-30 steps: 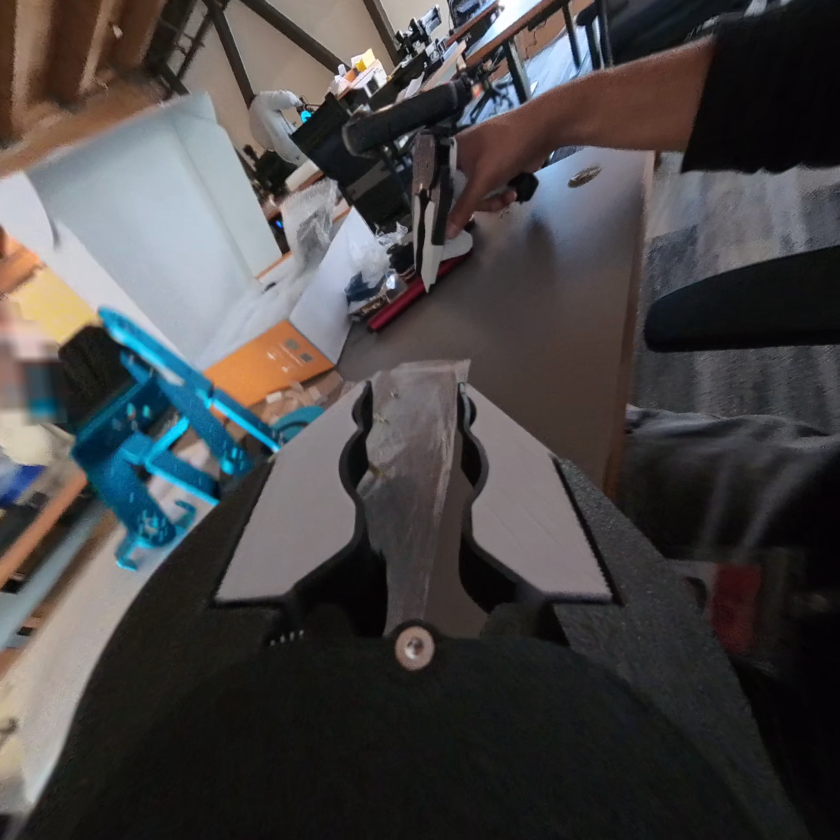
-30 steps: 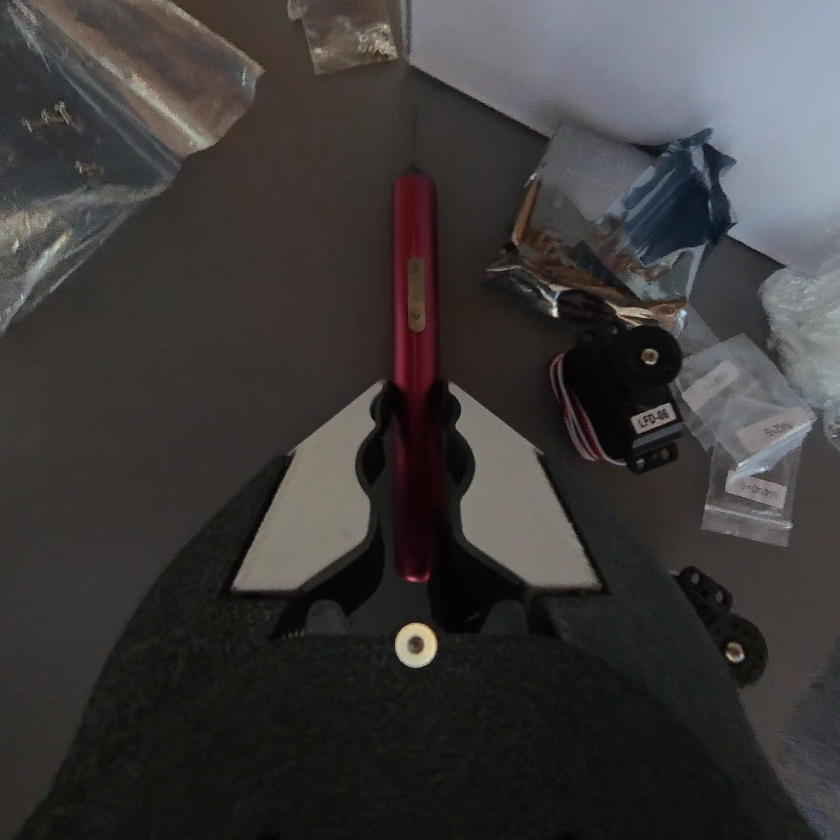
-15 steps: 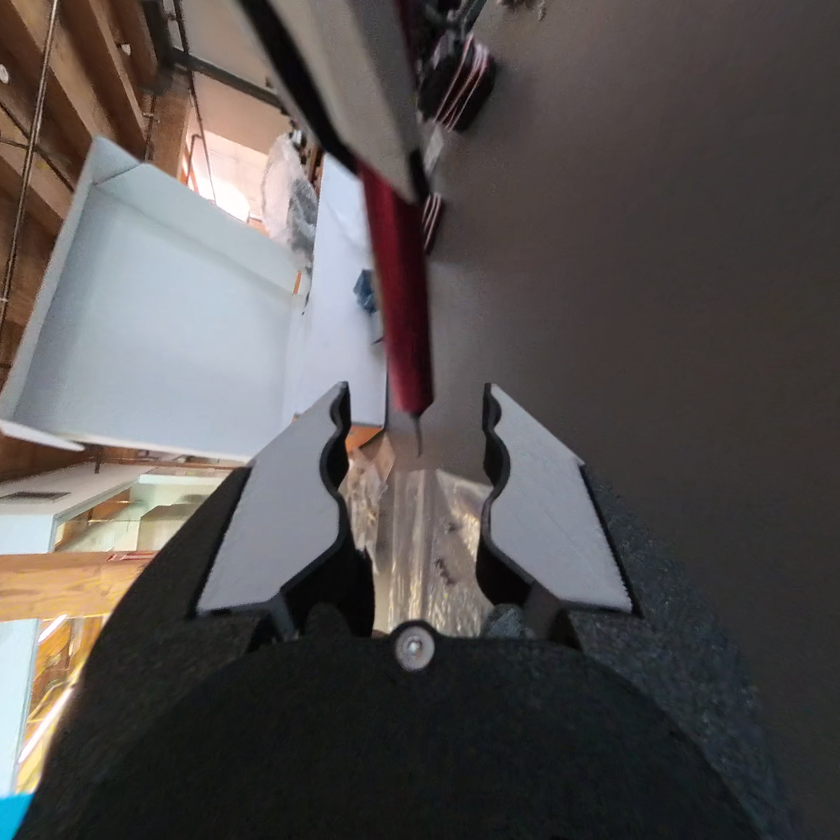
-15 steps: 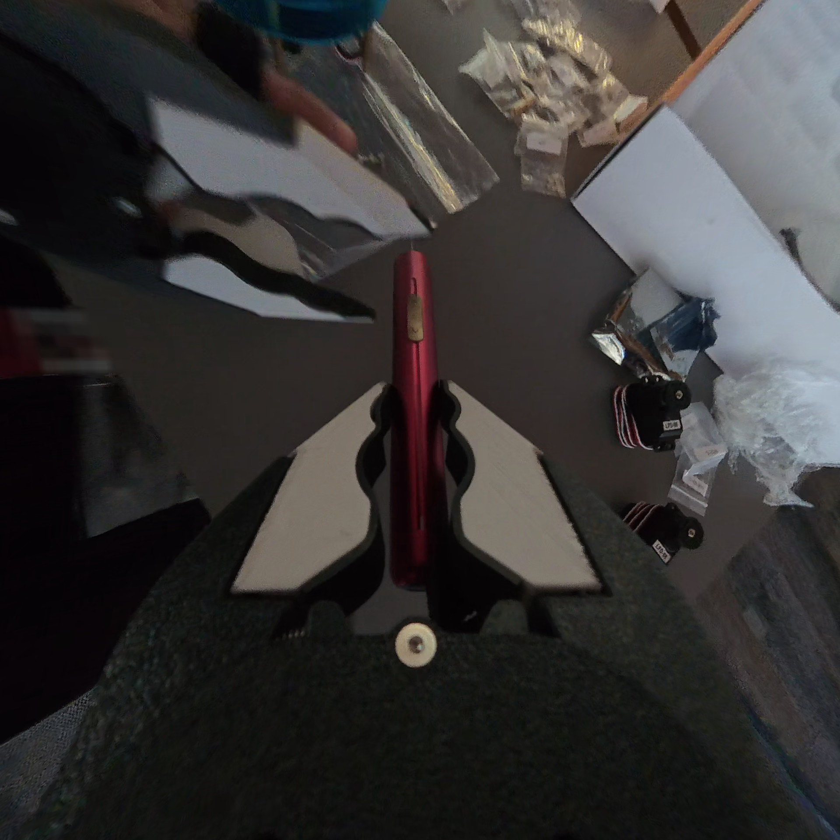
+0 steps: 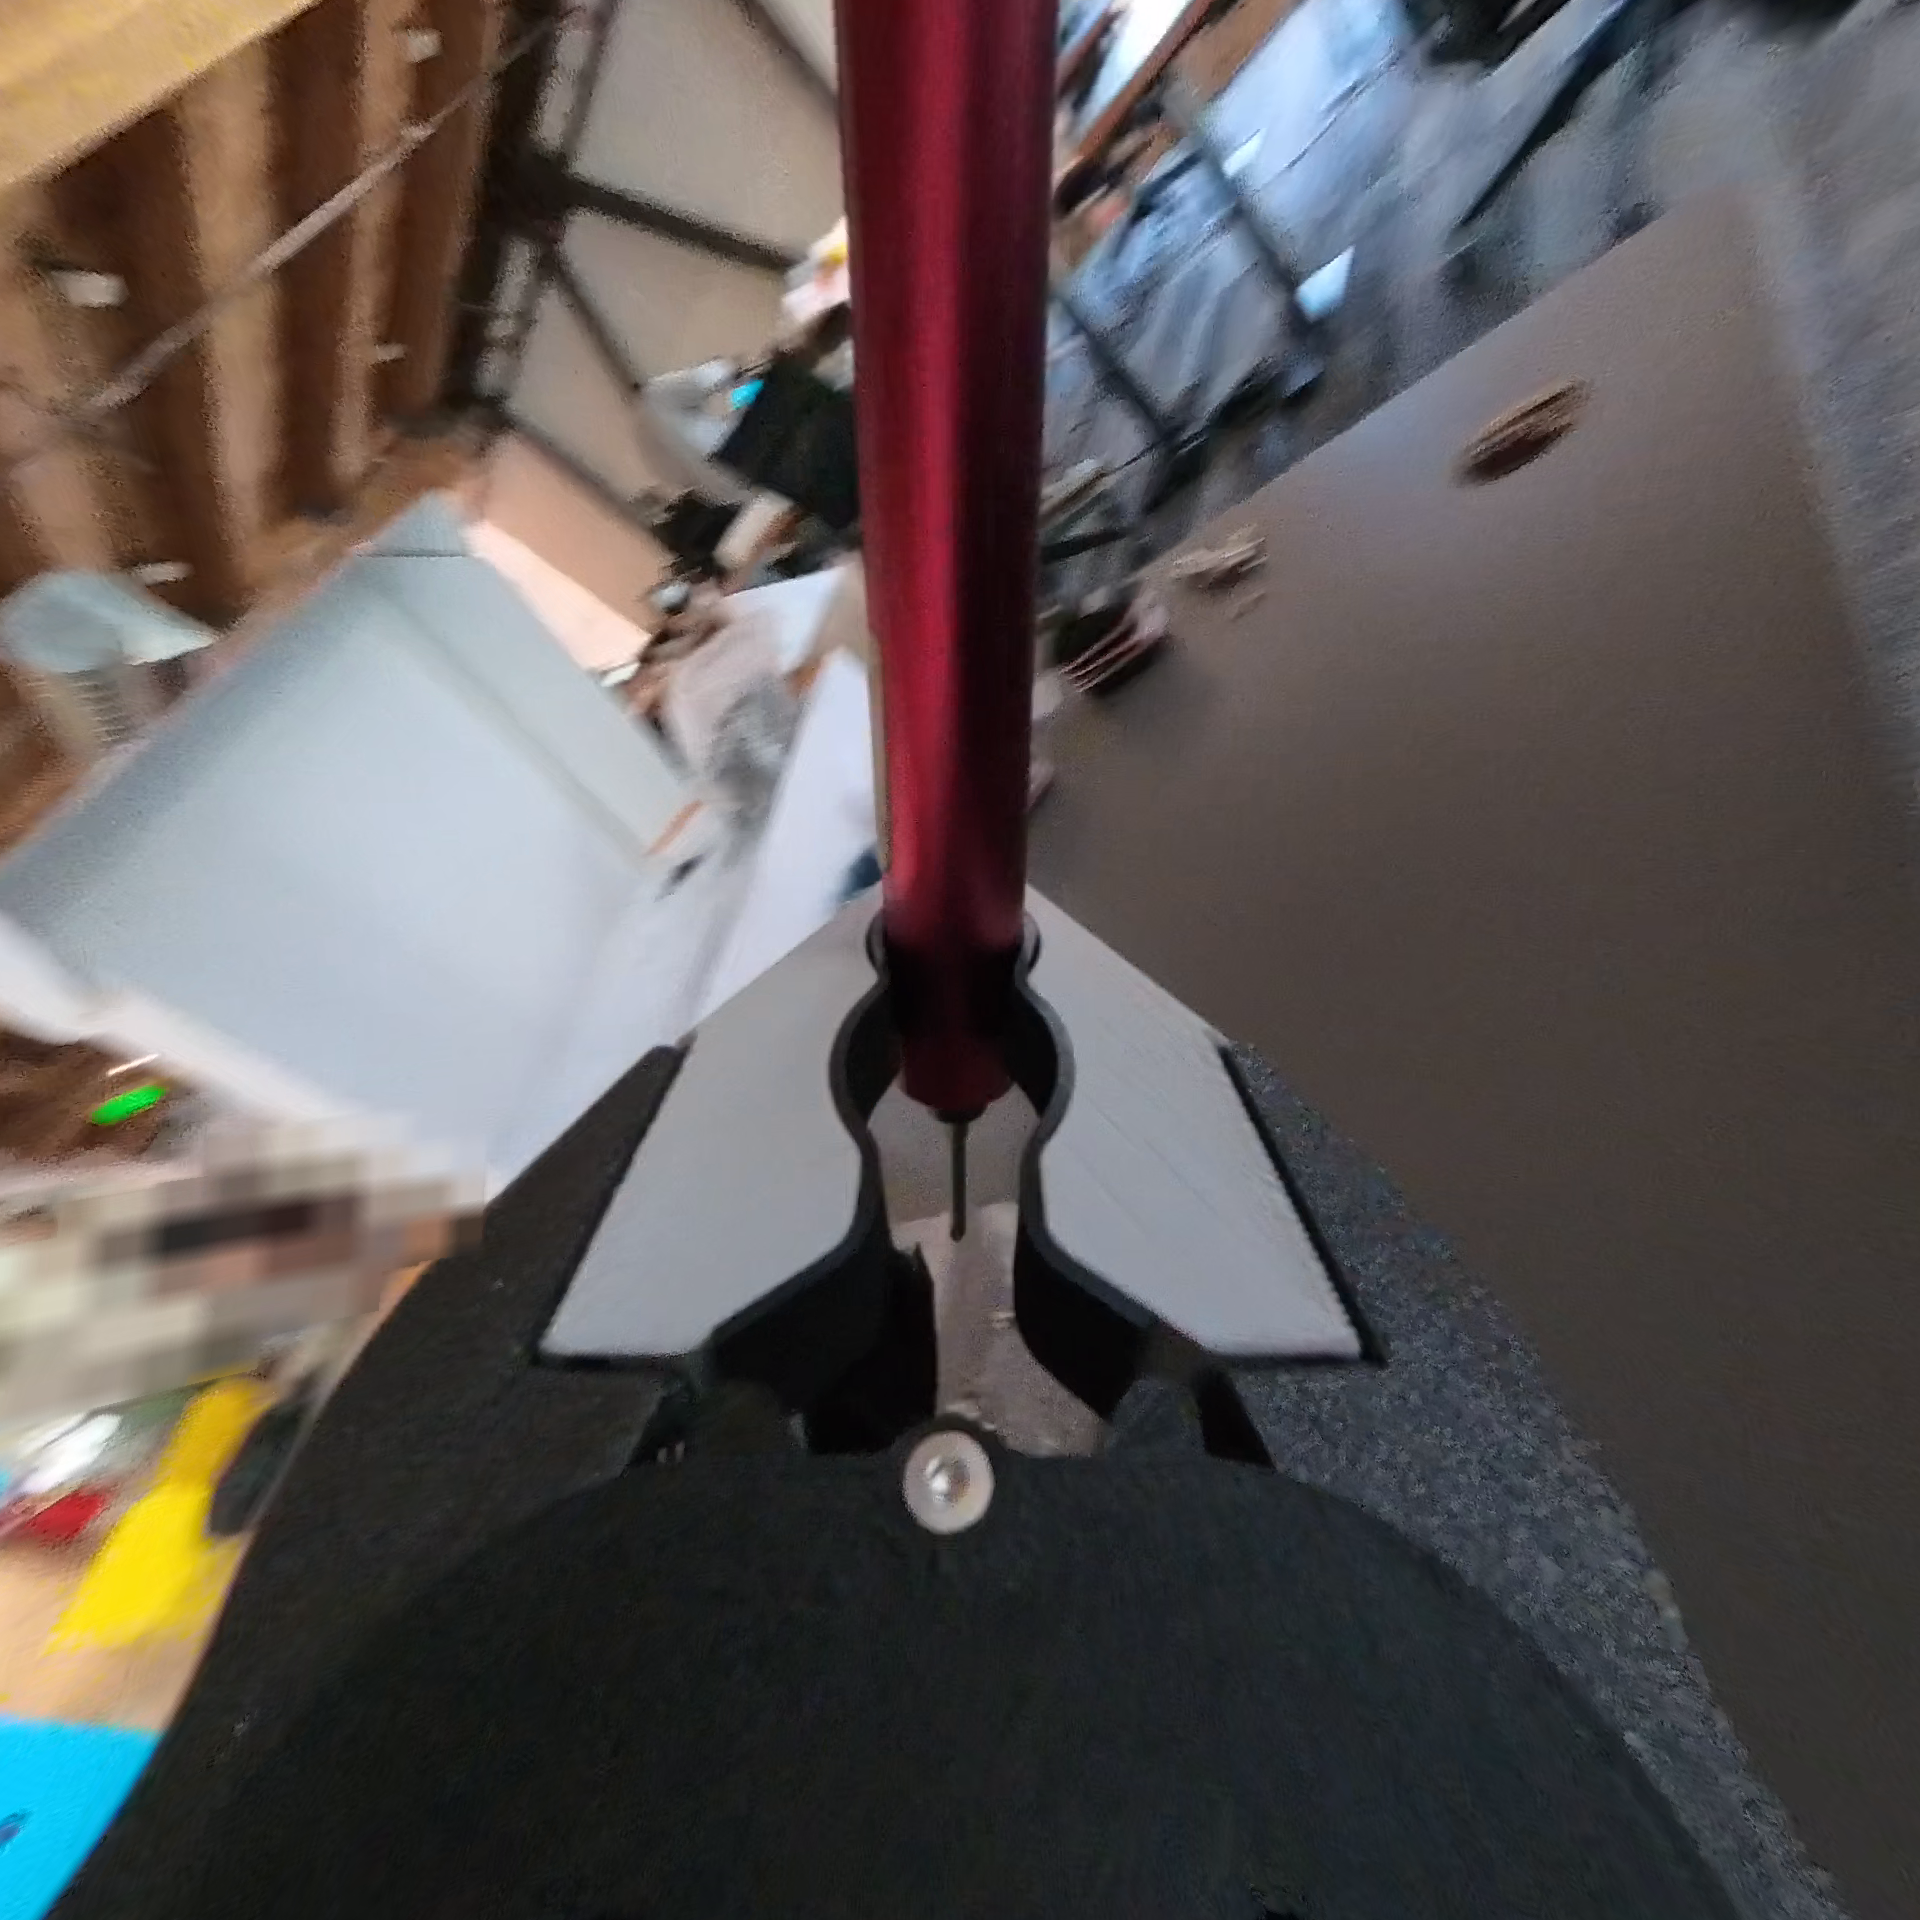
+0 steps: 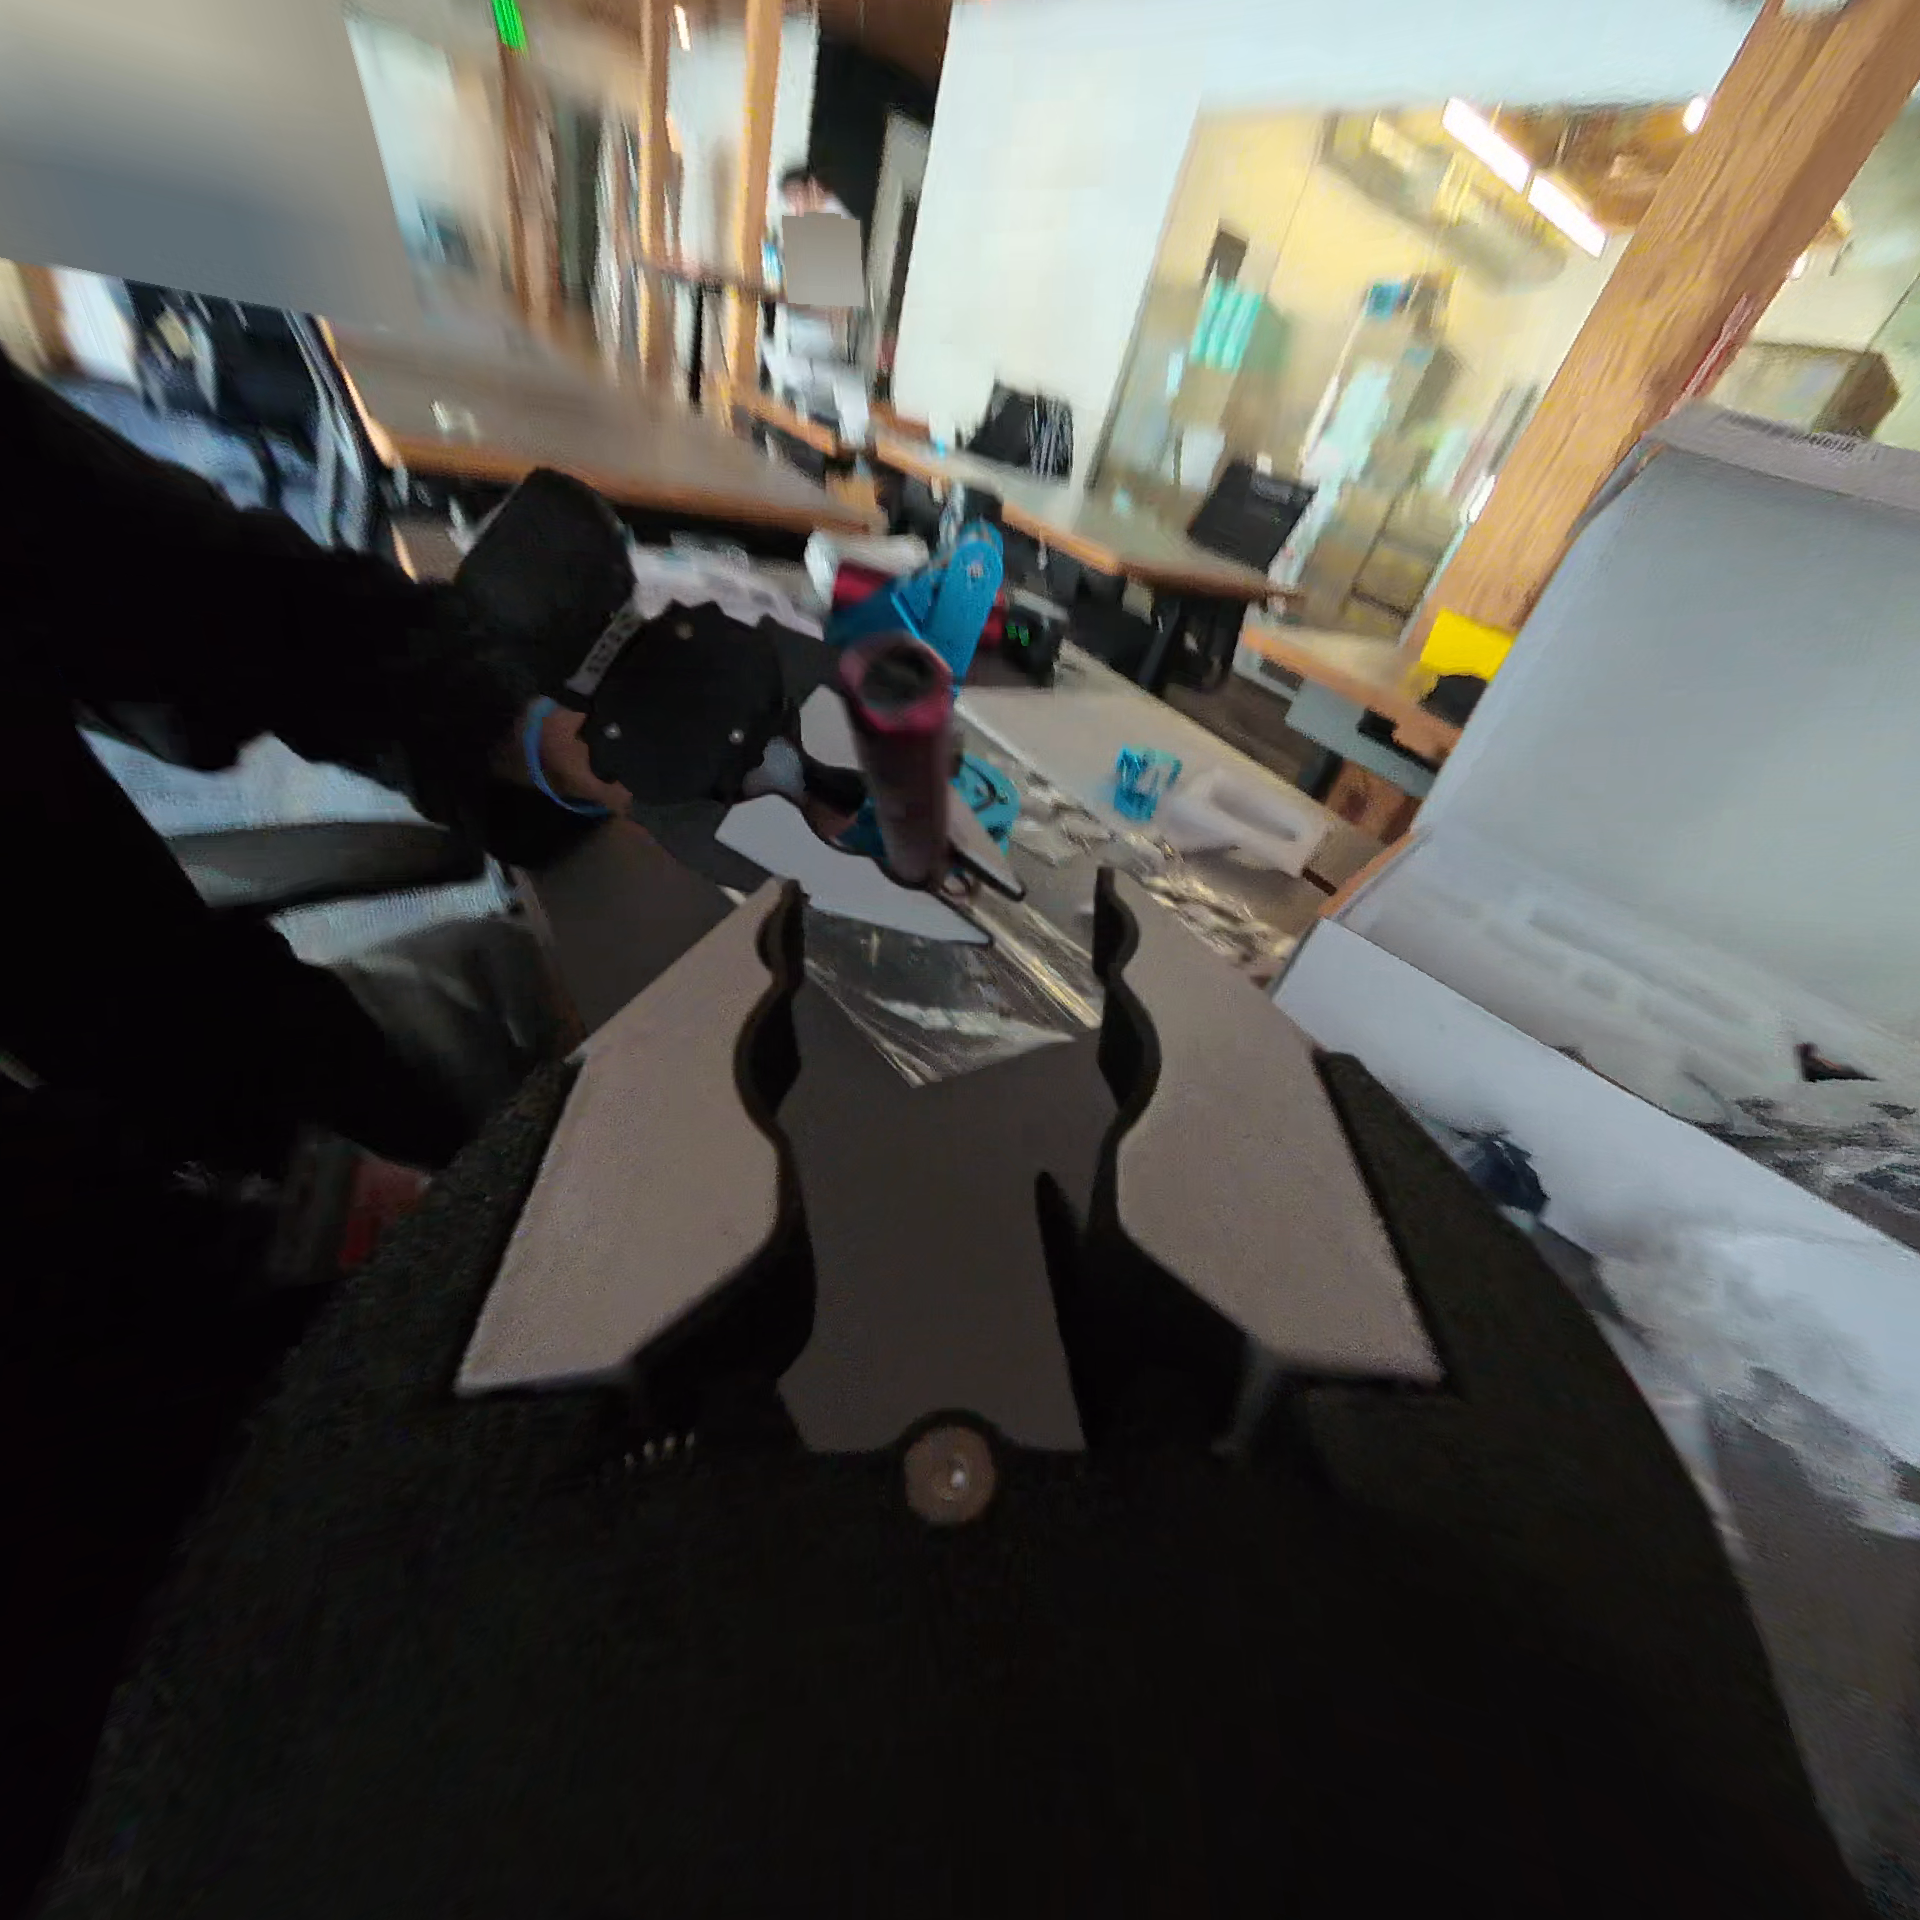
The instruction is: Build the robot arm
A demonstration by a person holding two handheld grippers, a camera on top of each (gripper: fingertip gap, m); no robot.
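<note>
My left gripper [image 5: 954, 940] is shut on a red metal screwdriver [image 5: 940, 468]. The red handle runs up and away from the fingertips, and the thin bit [image 5: 956, 1179] points back between the fingers. The right wrist view shows the same: the left gripper [image 6: 914, 883], held by a hand [image 6: 551, 758], clamps the red screwdriver [image 6: 902, 758] near its bit end. My right gripper [image 6: 945, 914] is open with nothing between its fingers, just short of the left gripper, above a clear plastic bag [image 6: 935, 997] on the dark table [image 6: 914, 1195].
A white open box [image 6: 1662, 831] stands on the table's right side and shows at the left in the left wrist view [image 5: 343, 810]. Blue metal brackets [image 6: 935, 603] and small bags lie beyond. A black servo [image 5: 1112, 644] lies farther off on the table [image 5: 1507, 831]. Spacing between my two grippers at the tips: around 12 cm.
The red screwdriver has passed from my right gripper to my left. The left jaws let go of the clear bag, opened and shut on the screwdriver; the right jaws opened and drew back.
</note>
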